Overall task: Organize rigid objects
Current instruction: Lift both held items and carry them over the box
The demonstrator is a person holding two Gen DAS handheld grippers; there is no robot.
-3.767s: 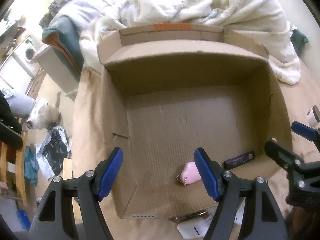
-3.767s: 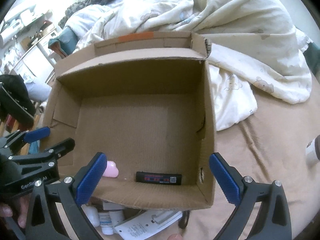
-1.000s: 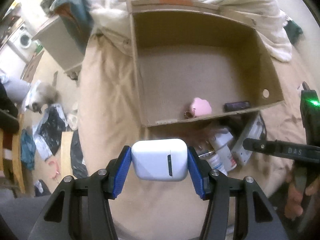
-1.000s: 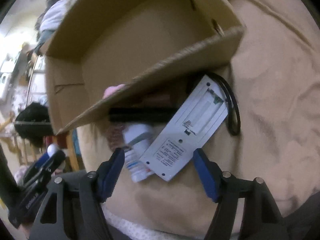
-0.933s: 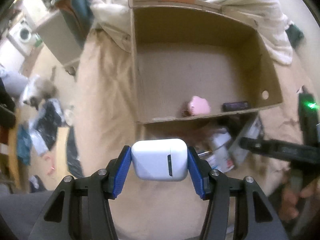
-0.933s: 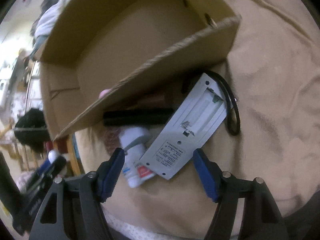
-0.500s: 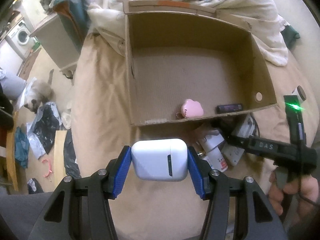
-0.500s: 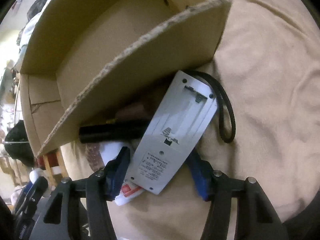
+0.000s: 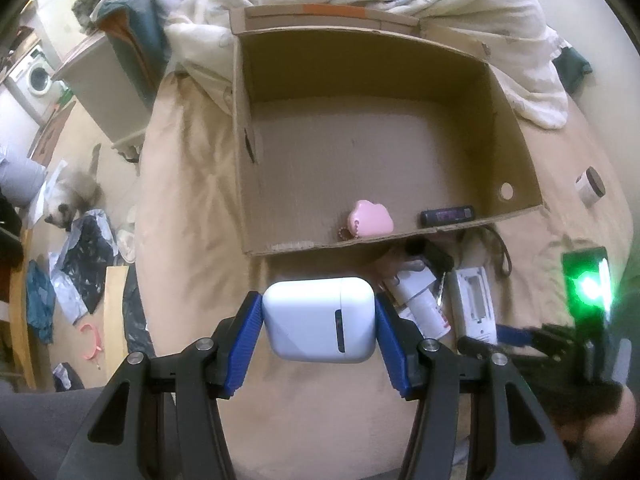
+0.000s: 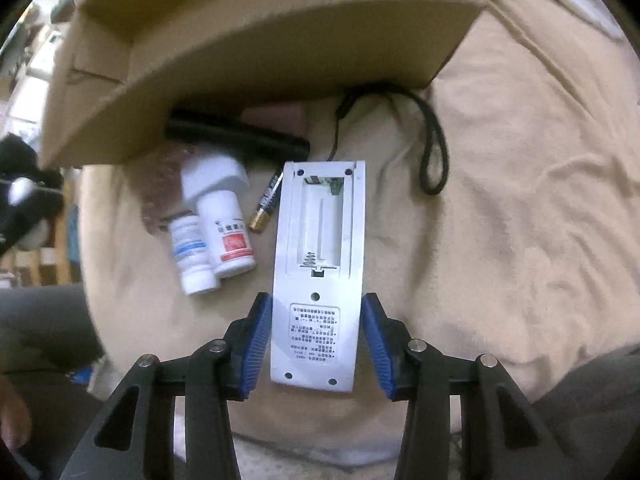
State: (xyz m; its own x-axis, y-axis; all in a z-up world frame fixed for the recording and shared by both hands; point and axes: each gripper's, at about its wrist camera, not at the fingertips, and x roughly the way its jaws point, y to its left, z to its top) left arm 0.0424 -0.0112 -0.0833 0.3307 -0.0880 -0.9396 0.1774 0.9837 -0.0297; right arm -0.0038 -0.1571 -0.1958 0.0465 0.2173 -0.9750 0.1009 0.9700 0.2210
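**Between both sets of jaws: a case held, a remote bracketed**

Over the beige bedspread my left gripper pointed steeply down with its blue pads pressed against both sides of a white earbud case, which it held clear of the cloth in front of the cardboard box. Inside that box, near the front wall, lay a pink cloud-shaped keychain and a small dark stick-shaped device, well apart from each other.

My right gripper had just been closing, with the lower end of a white remote control between its jaws. The remote lay face down on the bedspread, its battery bay uncovered. The left pad sat against the remote's edge; at the right pad I could see a thin gap, so I could not say it was clamped.

Just left of the remote lay a loose battery, then two white pill bottles side by side, one red-labelled and one blue-labelled, with a white adapter-like block at their tops. A black cylindrical object lay across the pile just beside the box's front wall, and a black cord loop rested beyond the remote's far end.

Off the bed's left side, a cat sat on the floor.
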